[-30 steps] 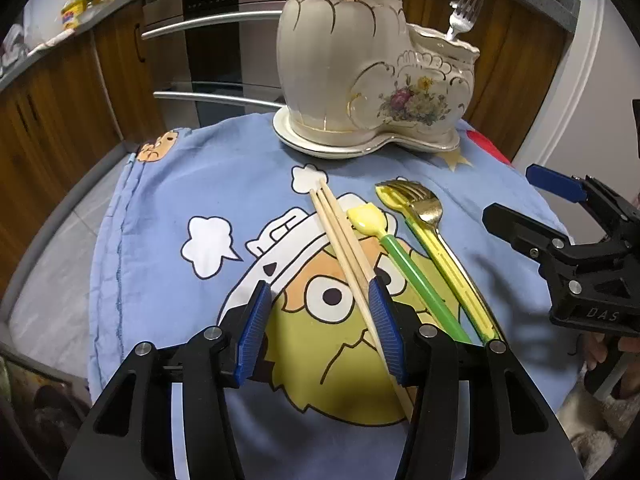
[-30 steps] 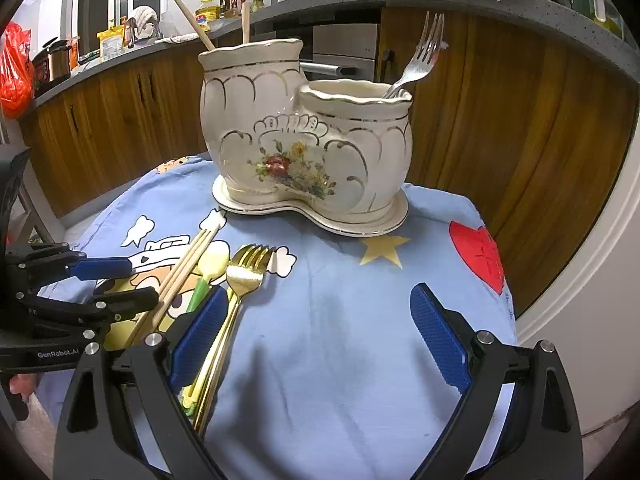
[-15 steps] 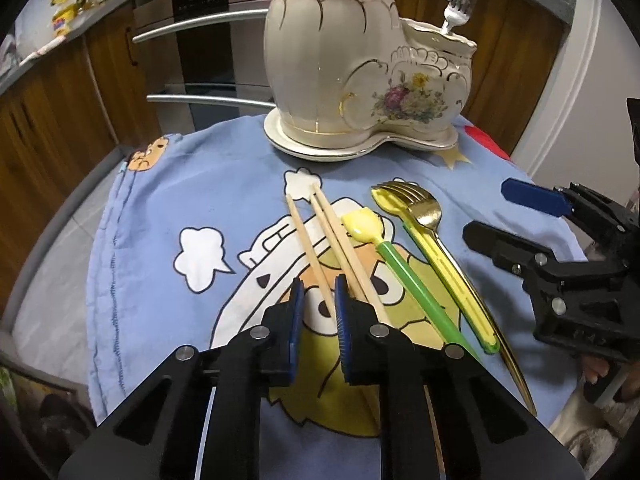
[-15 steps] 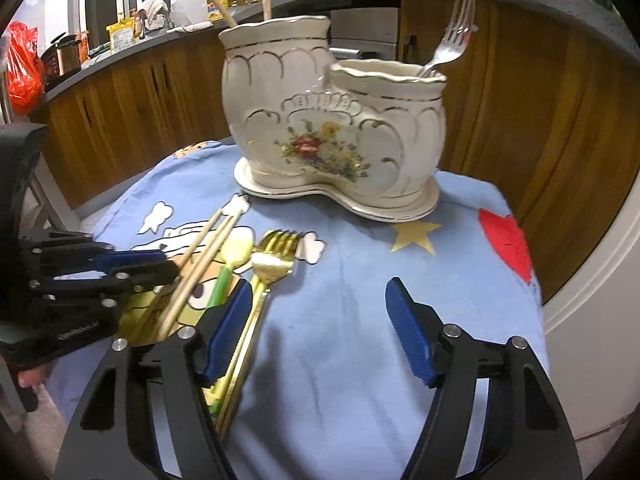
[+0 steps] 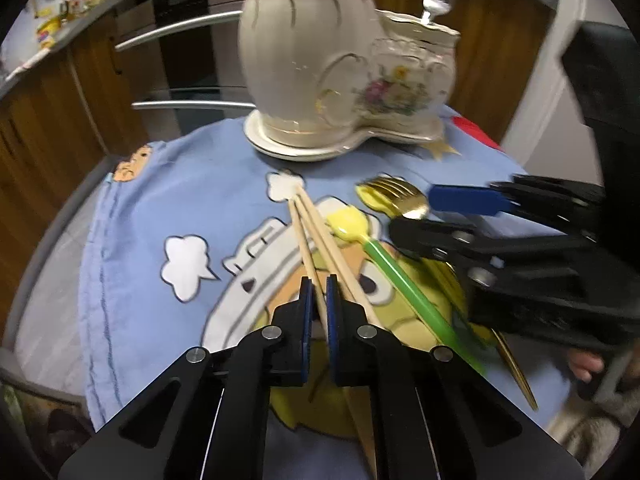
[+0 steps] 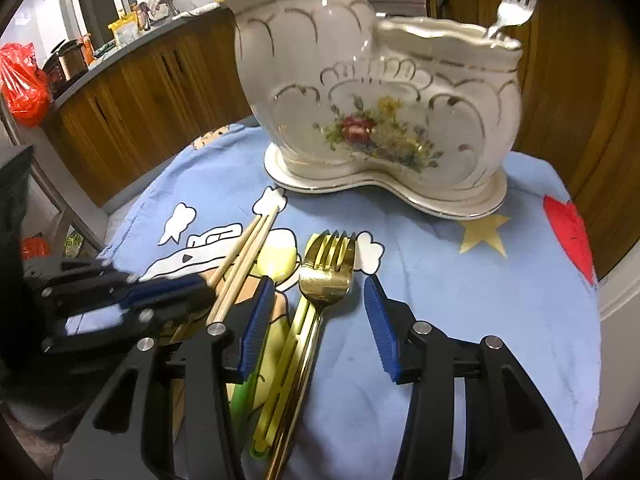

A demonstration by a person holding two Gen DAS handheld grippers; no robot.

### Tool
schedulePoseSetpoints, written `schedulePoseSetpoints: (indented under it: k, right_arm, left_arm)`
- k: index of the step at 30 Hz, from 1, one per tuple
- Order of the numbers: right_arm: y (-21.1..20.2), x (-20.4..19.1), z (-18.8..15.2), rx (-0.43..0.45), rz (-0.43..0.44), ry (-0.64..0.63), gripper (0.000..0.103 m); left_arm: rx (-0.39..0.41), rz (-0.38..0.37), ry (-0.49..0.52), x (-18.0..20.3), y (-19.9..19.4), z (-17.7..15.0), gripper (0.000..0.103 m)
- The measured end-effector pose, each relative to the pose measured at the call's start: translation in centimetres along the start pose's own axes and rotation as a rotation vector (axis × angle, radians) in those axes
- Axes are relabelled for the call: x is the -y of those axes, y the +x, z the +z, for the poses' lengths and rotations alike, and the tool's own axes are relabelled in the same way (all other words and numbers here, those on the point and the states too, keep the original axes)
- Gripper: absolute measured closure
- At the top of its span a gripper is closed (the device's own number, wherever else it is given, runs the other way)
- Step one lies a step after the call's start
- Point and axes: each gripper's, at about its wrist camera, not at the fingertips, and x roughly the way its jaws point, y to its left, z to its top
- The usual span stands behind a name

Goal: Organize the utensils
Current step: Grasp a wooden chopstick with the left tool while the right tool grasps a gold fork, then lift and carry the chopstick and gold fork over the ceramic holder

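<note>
Left gripper (image 5: 319, 304) went from wide open to clamped on one chopstick (image 5: 306, 240); right gripper (image 6: 320, 320) moved in, now straddling gold fork (image 6: 326, 276).

Dim indoor light, heavy fisheye, some motion blur.
Edges are bending & vignetting to black in both views. Glare is shining off the holder (image 6: 376, 92) & gold fork (image 6: 326, 276); right gripper (image 5: 424, 216) is smearing w/ blur in left view; soft shadows are falling on the cloth (image 6: 440, 292).
</note>
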Motion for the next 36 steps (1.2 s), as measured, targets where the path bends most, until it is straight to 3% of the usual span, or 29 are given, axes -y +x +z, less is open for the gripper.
schedulePoseSetpoints:
  k: [2, 3, 10, 13, 23, 36]
  right_arm:
    - [0.6, -0.2, 0.0, -0.016, -0.019, -0.012, 0.075]
    - [0.6, -0.3, -0.1, -0.004, -0.033, -0.018, 0.076]
    - [-0.2, -0.1, -0.6, 0.031, -0.026, -0.006, 0.077]
    - [-1.4, 0.4, -0.9, 0.070, -0.017, 0.001, 0.077]
    - [-6.5, 1.5, -1.6, 0.215, 0.032, 0.030, 0.077]
    - [-11.5, 0.0, -2.5, 0.396, -0.005, -0.068, 0.077]
  left_arm:
    - [-0.006, -0.009, 0.012, 0.1, -0.1, -0.1, 0.095]
    - [-0.006, -0.008, 0.009, 0.1, -0.1, -0.1, 0.095]
    - [0.003, 0.077, 0.047, 1.2, 0.4, 0.4, 0.090]
    - [0.006, 0.096, 0.045, 1.3, 0.3, 0.4, 0.097]
    - [0.100, 0.054, 0.017, 0.1, -2.3, 0.1, 0.098]
    - [0.288, -0.014, 0.026, 1.0, -7.9, 1.0, 0.098]
